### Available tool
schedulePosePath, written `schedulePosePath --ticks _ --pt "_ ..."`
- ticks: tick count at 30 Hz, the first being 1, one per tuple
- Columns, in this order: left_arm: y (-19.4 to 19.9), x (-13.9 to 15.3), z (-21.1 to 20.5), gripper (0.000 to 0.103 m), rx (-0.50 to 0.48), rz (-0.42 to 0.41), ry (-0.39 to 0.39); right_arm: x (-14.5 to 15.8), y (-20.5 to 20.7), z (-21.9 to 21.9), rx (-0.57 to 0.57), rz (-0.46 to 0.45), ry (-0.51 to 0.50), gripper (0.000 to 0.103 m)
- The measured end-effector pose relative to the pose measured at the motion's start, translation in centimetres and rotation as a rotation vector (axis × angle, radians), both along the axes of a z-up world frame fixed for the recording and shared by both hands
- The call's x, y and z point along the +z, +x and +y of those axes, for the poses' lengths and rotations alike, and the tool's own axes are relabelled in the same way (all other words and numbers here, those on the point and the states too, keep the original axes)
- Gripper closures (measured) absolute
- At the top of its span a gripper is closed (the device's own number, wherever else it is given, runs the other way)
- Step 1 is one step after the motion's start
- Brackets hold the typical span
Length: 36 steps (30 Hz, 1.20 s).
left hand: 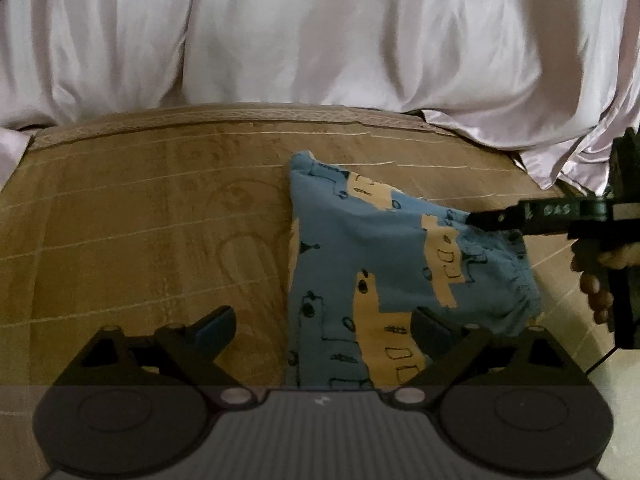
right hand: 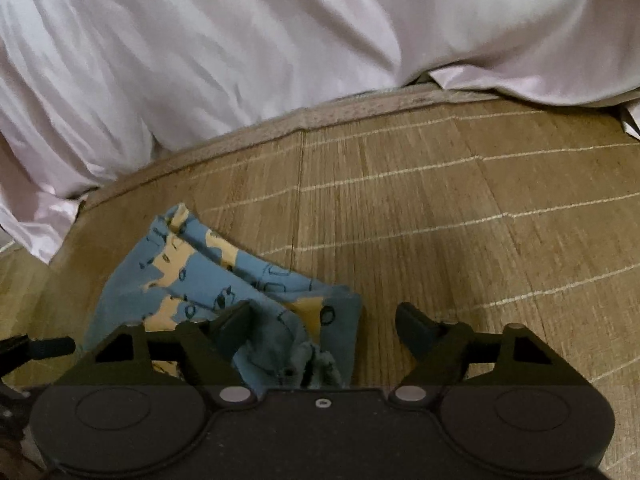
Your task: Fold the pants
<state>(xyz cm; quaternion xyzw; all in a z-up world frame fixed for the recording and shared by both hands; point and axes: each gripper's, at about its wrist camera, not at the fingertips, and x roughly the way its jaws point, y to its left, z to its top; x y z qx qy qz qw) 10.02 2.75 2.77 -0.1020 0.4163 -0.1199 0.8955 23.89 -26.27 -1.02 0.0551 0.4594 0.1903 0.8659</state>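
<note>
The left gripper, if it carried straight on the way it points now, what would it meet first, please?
Probably the blue patterned pants, lying on the woven mat just ahead between the open left gripper fingers. Beyond them hangs the white sheet. Depth is hard to judge.

A woven bamboo mat (left hand: 140, 208) meets rumpled pale satin sheeting (left hand: 320, 32), perhaps bedding, in dim light.

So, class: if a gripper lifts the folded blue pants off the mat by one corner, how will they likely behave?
The pants are probably floppy: thin cloth, creased, gathered at the waistband, so the layers would likely sag and unfold. They look light for their size, lying flat on the mat. They should not roll, though pushing may bunch them.
</note>
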Motion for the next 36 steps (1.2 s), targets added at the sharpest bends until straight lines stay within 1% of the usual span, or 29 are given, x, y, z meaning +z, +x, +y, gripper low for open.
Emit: schedulePosePath --ticks 1,2,3,4,5,7,10,12,13,15,16,17,19,22,24,26,29,30,32,36 --pt "0.0 0.0 0.1 0.011 0.0 0.006 -0.01 -0.1 -0.1 0.1 0.005 -0.001 -0.005 0.025" --pt "0.1 0.0 0.1 0.013 -0.002 0.015 -0.022 -0.1 -0.2 0.2 0.008 -0.006 -0.011 0.028" --pt "0.1 -0.1 0.2 0.018 -0.006 0.025 -0.033 -0.1 -0.3 0.3 0.012 -0.007 -0.015 0.031" --pt "0.2 -0.2 0.2 0.023 -0.01 0.038 -0.042 0.0 -0.3 0.4 0.02 -0.006 -0.012 0.04" --pt "0.3 -0.3 0.2 0.027 -0.011 0.054 -0.047 0.0 -0.3 0.5 0.026 -0.003 -0.007 0.049" --pt "0.3 -0.5 0.3 0.035 -0.006 0.068 -0.053 0.1 -0.2 0.7 0.032 0.009 0.008 0.056" --pt "0.3 -0.4 0.3 0.046 0.008 0.085 -0.036 0.1 -0.3 0.5 0.007 0.021 0.037 0.058" --pt "0.4 -0.3 0.5 0.049 0.014 0.104 -0.046 0.0 -0.2 -0.2 -0.023 0.04 0.089 0.058" --pt "0.4 -0.2 0.6 0.053 0.016 0.113 -0.058 -0.1 -0.1 -0.5 -0.039 0.052 0.112 0.059" --pt "0.4 -0.2 0.8 0.057 0.023 0.125 -0.071 -0.1 0.1 -0.7 -0.052 0.065 0.124 0.064" --pt "0.4 -0.3 0.8 0.06 0.022 0.127 -0.07 0.0 0.1 -0.6 -0.051 0.069 0.12 0.068" --pt "0.4 -0.2 0.8 0.061 0.021 0.127 -0.067 0.1 0.1 -0.3 -0.045 0.068 0.109 0.071" --pt "0.4 -0.1 0.8 0.07 0.018 0.121 -0.059 0.4 -0.2 0.4 -0.019 0.048 0.064 0.075" --pt "0.3 0.0 0.8 0.08 0.018 0.119 -0.061 1.0 -0.8 1.6 0.016 0.002 -0.016 0.078" --pt "0.4 0.1 1.0 0.083 0.018 0.122 -0.063 1.3 -1.5 2.2 0.026 -0.034 -0.062 0.079" --pt "0.5 0.2 1.0 0.084 0.025 0.127 -0.069 1.7 -2.5 2.9 0.048 -0.083 -0.128 0.081" --pt "0.3 0.4 0.7 0.085 0.018 0.115 -0.039 2.2 -4.5 4.4 0.105 -0.163 -0.241 0.082" --pt "0.2 0.5 0.5 0.085 0.016 0.11 -0.029 2.3 -5.0 4.7 0.114 -0.183 -0.264 0.082" --pt "0.1 0.5 0.5 0.085 0.015 0.107 -0.025 2.7 -5.6 5.1 0.12 -0.216 -0.292 0.086" --pt "0.1 0.5 0.7 0.086 0.021 0.117 -0.044 3.4 -6.4 5.9 0.141 -0.283 -0.344 0.089"
